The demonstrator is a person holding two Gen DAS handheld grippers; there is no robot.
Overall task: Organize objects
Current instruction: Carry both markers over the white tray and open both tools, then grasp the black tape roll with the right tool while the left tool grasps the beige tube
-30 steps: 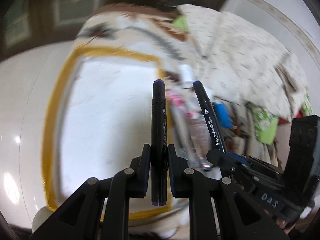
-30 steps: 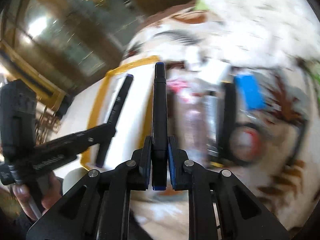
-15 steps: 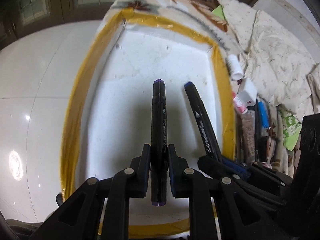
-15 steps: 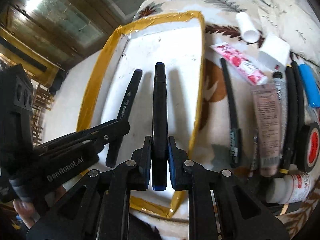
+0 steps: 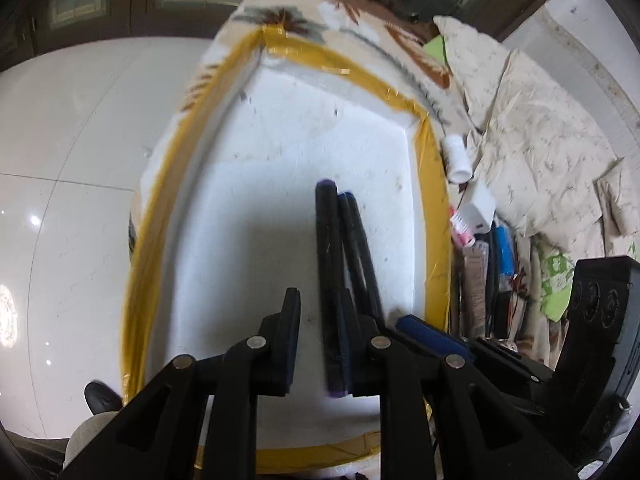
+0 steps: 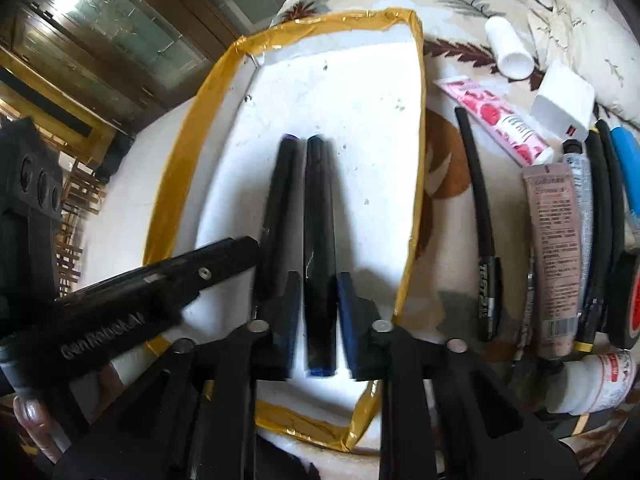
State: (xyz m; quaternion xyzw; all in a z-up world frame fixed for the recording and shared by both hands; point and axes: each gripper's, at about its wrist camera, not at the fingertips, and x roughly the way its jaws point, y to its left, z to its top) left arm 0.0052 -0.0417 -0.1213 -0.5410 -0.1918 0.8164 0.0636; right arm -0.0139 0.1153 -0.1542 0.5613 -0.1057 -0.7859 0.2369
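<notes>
Glossy yellow tape (image 6: 416,128), white foam tray (image 6: 360,92)

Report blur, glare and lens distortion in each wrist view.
Left wrist view: the purple-capped marker between the opening jaws is motion-smeared; small glare spots sit on the floor tiles; the yellow-taped tray bows from fisheye distortion. Right wrist view: the blue-capped marker and the left gripper are streaked; window glare upper left; tubes at right stay sharp.
</notes>
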